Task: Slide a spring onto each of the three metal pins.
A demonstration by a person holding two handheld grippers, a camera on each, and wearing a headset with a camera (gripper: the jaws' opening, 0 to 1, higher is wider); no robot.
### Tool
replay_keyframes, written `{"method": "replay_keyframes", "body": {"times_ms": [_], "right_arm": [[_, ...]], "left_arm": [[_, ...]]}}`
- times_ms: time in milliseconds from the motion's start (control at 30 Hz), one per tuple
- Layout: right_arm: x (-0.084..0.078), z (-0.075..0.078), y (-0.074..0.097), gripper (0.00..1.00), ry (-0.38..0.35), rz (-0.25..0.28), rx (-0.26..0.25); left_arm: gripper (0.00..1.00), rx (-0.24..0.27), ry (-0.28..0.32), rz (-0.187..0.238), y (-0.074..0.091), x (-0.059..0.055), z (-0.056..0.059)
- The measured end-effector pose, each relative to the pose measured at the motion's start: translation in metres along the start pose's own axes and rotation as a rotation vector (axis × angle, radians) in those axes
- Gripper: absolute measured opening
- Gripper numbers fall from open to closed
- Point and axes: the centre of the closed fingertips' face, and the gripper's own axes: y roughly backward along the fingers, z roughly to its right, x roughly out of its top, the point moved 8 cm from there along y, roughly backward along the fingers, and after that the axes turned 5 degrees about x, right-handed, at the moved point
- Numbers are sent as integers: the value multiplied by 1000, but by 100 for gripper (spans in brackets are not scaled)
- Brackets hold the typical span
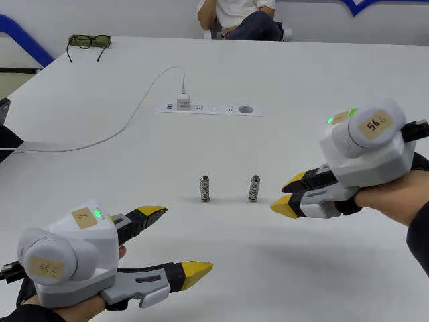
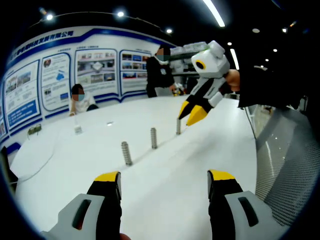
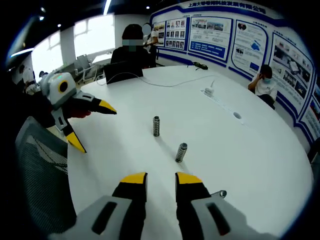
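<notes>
Left tool (image 1: 188, 239) being held wide released, lower left, right tool (image 1: 277, 199) being held slightly parted, empty, two springs (image 1: 205, 189) being borne upright by counter (image 1: 301, 282), centre

A first coiled spring (image 1: 204, 188) and a second spring (image 1: 254, 188) stand upright on pins, side by side but apart, mid-counter (image 1: 268, 268). A third pin (image 2: 178, 126) continues their row.

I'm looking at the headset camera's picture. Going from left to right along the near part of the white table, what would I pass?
left gripper → first upright spring → second upright spring → right gripper
</notes>
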Motion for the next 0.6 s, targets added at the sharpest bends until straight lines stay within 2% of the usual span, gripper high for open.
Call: {"method": "replay_keyframes", "body": {"times_ms": [333, 600], "right_arm": [[-19, 11, 26, 25, -31, 56, -43], [-37, 16, 38, 27, -56, 93, -65]], "left_arm": [[72, -8, -6, -8, -3, 3, 2], [72, -8, -7, -8, -4, 6, 2]]}}
